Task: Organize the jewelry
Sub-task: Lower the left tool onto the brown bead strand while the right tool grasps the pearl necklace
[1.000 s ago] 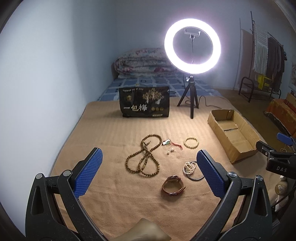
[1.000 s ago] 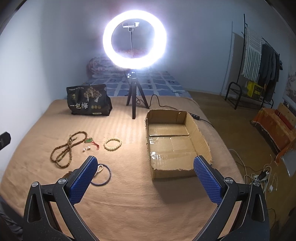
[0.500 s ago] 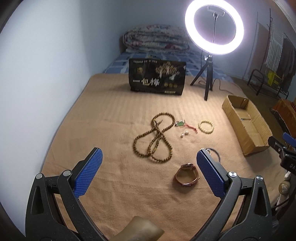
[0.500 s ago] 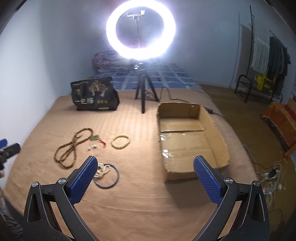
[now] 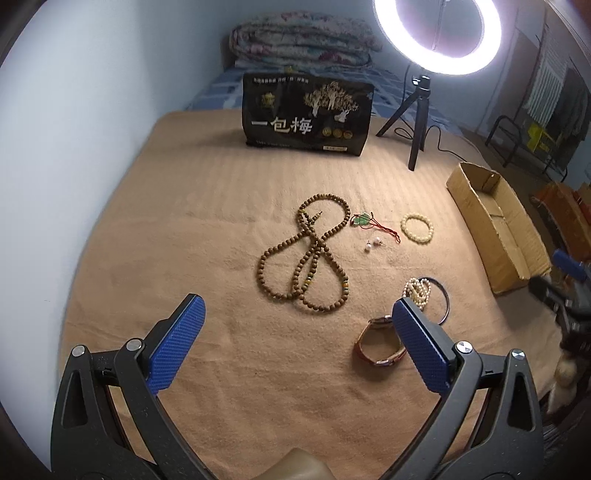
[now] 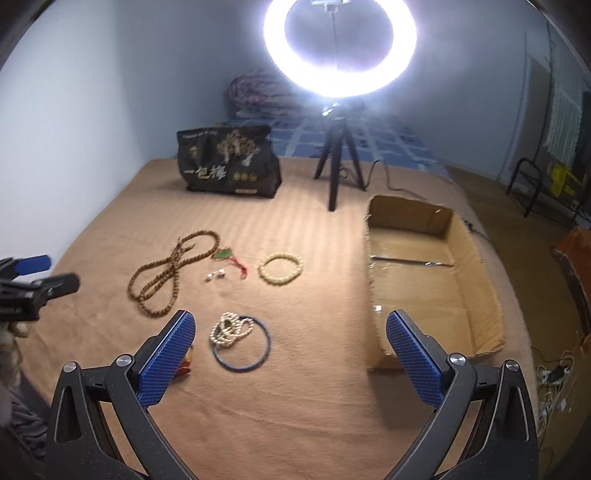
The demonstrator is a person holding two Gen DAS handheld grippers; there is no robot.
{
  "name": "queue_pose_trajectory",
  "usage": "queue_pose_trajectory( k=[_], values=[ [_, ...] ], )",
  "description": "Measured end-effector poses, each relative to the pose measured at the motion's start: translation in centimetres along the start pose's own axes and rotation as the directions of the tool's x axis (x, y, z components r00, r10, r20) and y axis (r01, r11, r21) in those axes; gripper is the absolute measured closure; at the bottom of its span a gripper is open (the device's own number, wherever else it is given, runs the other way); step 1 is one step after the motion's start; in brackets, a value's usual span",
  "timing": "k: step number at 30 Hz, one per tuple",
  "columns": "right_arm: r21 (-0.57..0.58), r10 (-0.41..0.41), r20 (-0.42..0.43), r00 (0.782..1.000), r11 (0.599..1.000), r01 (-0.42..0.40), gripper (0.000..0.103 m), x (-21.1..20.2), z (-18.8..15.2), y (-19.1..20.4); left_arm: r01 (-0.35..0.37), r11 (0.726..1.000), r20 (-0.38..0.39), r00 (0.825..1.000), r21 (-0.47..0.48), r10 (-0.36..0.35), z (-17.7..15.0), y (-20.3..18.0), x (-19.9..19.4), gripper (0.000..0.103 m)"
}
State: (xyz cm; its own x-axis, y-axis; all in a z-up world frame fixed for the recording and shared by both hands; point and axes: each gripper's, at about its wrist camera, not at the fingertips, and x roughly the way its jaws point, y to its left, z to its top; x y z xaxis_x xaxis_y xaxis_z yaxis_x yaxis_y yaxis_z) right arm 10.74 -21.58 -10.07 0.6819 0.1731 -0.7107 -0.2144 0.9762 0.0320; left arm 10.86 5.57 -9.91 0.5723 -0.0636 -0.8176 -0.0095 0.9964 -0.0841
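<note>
Jewelry lies on a tan blanket (image 5: 221,206). A long brown bead necklace (image 5: 306,258) (image 6: 173,269) lies in the middle. Beside it are a green pendant on red cord (image 5: 364,220) (image 6: 225,254), two small pearl earrings (image 5: 373,244) (image 6: 216,275) and a cream bead bracelet (image 5: 416,229) (image 6: 280,268). Nearer are a pearl strand (image 5: 417,290) (image 6: 229,328) on a dark bangle (image 5: 445,299) (image 6: 242,343), and a brown leather band (image 5: 380,345). My left gripper (image 5: 295,343) is open, just short of the necklace. My right gripper (image 6: 290,350) is open, above the blanket between bangle and cardboard box (image 6: 432,273) (image 5: 495,225).
A black printed bag (image 5: 306,114) (image 6: 229,162) stands at the back. A ring light on a tripod (image 5: 436,33) (image 6: 340,40) stands right of it, its cable trailing right. A wall runs along the left. Folded quilts (image 5: 299,44) lie behind. A clothes rack (image 6: 546,155) stands far right.
Both grippers have moved forward and lower toward the jewelry. The necklace and bangle look larger and nearer. Both stay open and empty.
</note>
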Motion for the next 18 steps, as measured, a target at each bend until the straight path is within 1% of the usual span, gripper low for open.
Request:
queue_pose_trajectory(
  k=[3,5,6,8,9,11,12,14,18],
  values=[
    [0.001,0.045,-0.038,0.998,0.999,-0.045,0.0,0.9,-0.2,0.5,0.012,1.0,-0.022,1.0,0.01,-0.012,1.0,0.2,1.4,0.015],
    [-0.003,0.067,-0.062,0.996,0.998,-0.068,0.001,1.4,-0.4,0.9,0.016,1.0,-0.035,0.999,0.027,-0.015,1.4,0.2,2.4,0.017],
    [-0.007,0.077,-0.075,0.994,0.997,-0.077,0.002,1.8,-0.5,1.1,0.02,0.999,-0.043,0.999,0.028,-0.018,1.5,0.3,2.8,0.018],
    [-0.007,0.096,-0.104,0.99,0.995,-0.097,0.008,2.6,-0.6,1.3,0.046,0.999,-0.08,0.996,0.026,-0.044,1.8,0.3,4.3,0.018],
    [-0.001,0.11,-0.121,0.987,0.994,-0.111,0.009,2.9,-0.7,1.3,0.058,0.998,-0.093,0.994,0.022,-0.056,1.9,0.3,4.7,0.018],
    [0.022,0.154,-0.16,0.975,0.988,-0.153,0.017,3.8,-0.9,1.4,0.09,0.996,-0.122,0.988,-0.003,-0.09,2.4,0.4,5.8,0.019],
    [0.035,0.175,-0.179,0.968,0.985,-0.172,0.018,4.3,-1.0,1.5,0.107,0.994,-0.133,0.985,-0.014,-0.108,2.8,0.4,6.4,0.019],
    [0.049,0.195,-0.199,0.96,0.981,-0.189,0.018,4.9,-1.1,1.7,0.118,0.993,-0.134,0.984,-0.029,-0.121,3.6,0.6,7.3,0.019],
    [0.053,0.211,-0.219,0.953,0.978,-0.204,0.018,5.8,-1.2,2.1,0.11,0.993,-0.135,0.984,-0.048,-0.116,5.6,1.6,9.5,0.019]
  ],
)
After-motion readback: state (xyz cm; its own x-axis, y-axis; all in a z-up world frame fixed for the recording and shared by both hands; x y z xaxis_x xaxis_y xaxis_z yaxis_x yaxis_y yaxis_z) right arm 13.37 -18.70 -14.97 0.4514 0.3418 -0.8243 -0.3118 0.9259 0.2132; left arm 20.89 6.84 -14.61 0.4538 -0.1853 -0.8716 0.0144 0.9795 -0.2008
